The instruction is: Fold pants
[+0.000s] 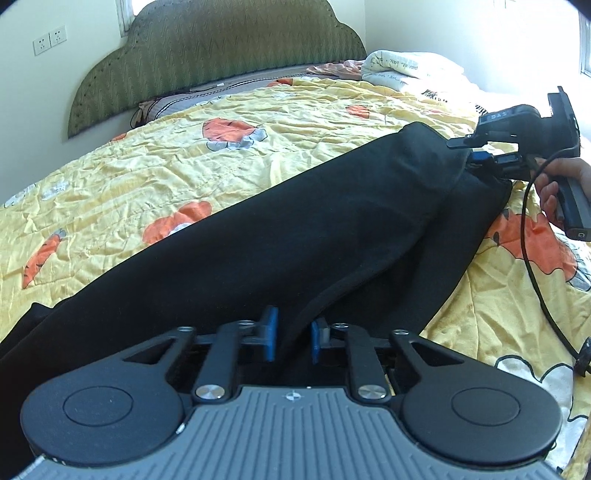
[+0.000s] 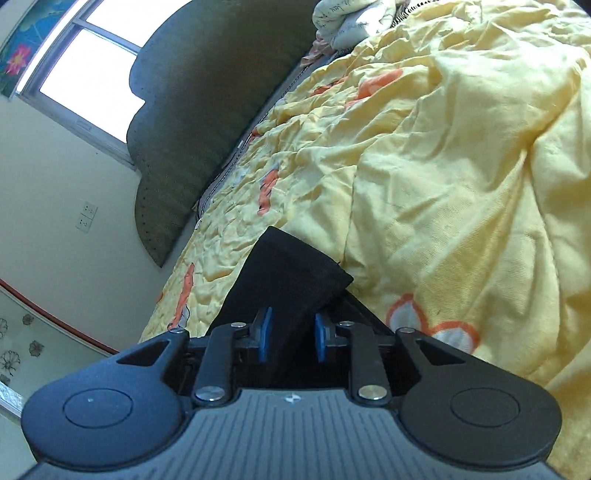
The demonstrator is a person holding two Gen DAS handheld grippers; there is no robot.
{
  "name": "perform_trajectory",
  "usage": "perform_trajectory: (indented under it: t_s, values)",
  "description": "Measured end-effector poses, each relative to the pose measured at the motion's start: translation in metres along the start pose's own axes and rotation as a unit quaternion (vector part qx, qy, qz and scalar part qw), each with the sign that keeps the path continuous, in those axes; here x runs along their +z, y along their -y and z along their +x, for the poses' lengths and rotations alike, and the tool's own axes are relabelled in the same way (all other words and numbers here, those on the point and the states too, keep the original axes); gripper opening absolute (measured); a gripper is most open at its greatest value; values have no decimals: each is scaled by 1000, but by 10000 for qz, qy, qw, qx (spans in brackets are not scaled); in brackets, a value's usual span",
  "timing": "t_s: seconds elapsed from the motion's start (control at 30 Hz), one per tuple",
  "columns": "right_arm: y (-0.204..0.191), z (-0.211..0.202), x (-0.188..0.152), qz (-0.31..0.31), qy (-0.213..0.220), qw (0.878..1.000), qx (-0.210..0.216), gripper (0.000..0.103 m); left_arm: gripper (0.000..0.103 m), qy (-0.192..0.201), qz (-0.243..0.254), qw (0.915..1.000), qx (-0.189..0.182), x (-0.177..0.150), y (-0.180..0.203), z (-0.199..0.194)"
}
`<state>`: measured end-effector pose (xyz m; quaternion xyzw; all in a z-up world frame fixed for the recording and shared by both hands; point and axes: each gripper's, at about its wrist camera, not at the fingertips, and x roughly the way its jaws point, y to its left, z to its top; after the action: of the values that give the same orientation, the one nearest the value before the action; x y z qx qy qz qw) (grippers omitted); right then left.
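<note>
- Yellow quilt covers the bed.
- Black pants lie stretched across it.
- Left gripper pinches the pants' near edge.
- Right gripper clamps the far end.

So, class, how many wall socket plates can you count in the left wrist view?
2. One white wall socket plate sits left of the green headboard; a second white socket plate is directly beside it. Others may be hidden.

A bed carried a yellow floral quilt; black pants lay stretched across it, a folded white blanket near the headboard.
</note>
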<state>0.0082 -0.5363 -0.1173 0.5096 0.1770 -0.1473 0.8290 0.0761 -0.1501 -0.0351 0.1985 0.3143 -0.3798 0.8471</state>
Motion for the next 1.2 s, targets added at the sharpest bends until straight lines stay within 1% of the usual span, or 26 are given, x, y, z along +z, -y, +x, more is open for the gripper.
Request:
perform_trajectory:
  t_s: [0.03,0.07,0.17,0.2,0.27,0.3,0.33,0.4,0.47,0.53,0.63,0.73,0.77,0.8,0.83,0.87,0.9,0.93,0.97,1.0,1.03,1.07,1.1,1.13,1.17,1.2]
  values:
    - [-3,2,1,-109,7,9999,-32,13,11,11,-9,10000,10,0,0,0]
    - [-6,4,2,-216,7,9997,-111,9,10,45,0,10000,40,1,0,-1]
    - [-27,9,15,-406,49,9992,-36,5,10,355,-148,9987,328,8,-8,-11]
    - [-40,6,21,-538,158,9984,78,5,9,504,-277,9975,420,12,-12,-18]
    - [-72,-17,31,-874,612,9924,616,5,9,851,-527,9936,531,19,-21,-40]
    - [-84,-32,33,-1049,823,9881,768,5,9,933,-566,9928,483,21,-24,-47]
    - [-91,-46,33,-1224,976,9847,770,5,9,910,-482,9941,337,23,-23,-53]
    - [-84,-69,29,-1385,1033,9838,476,5,9,674,-238,9974,51,15,-13,-53]
    - [-56,-74,19,-1428,712,9870,-209,5,9,328,74,9993,-136,2,4,-41]
    - [-24,-68,6,-1266,305,9888,-727,6,9,102,298,9994,-106,-14,18,-30]
    - [8,-66,-8,-896,100,9923,-848,6,9,37,209,9997,-117,-20,16,-27]
    - [6,-61,-9,-1027,-35,9900,-966,7,10,-20,145,9996,-237,-20,9,-28]
    - [1,-60,-9,-1108,-39,9881,-1062,9,11,-49,155,9996,-231,-21,10,-28]
    - [-4,-63,-9,-1154,110,9856,-1227,18,15,-54,155,9996,-232,-22,10,-29]
    - [-15,-68,-11,-1324,469,9773,-1587,29,23,-47,136,9996,-243,-22,11,-30]
    - [-32,-78,-19,-1693,912,9602,-2026,30,23,-54,98,9996,-265,-22,12,-32]
    - [-52,-82,-30,-2201,1253,9404,-2271,30,23,-70,65,9995,-290,-22,13,-33]
    - [-71,-81,-43,-2789,1350,9259,-2159,30,23,-62,26,9994,-331,-22,13,-36]
    - [-88,-76,-55,-3264,1130,9212,-1791,35,23,-34,-9,9993,-365,-23,13,-40]
    - [-99,-68,-66,-3576,708,9209,-1380,55,26,-24,-49,9992,-397,-25,11,-43]
    - [-109,-54,-78,-3812,128,9192,-983,74,31,-29,-111,9991,-419,-26,9,-48]
    - [-115,-39,-91,-3979,-425,9132,-766,77,34,-18,-200,9989,-424,-29,6,-53]
    - [-117,-25,-103,-4153,-827,9029,-737,77,36,6,-302,9987,-418,-33,2,-59]
    - [-117,-13,-113,-4326,-1007,8911,-929,77,36,46,-456,9983,-373,-38,-5,-69]
    - [-118,-5,-122,-4485,-890,8803,-1266,77,36,111,-597,9977,-299,-42,-12,-80]
    - [-124,-4,-130,-4588,-570,8732,-1542,78,37,203,-746,9968,-184,-48,-21,-93]
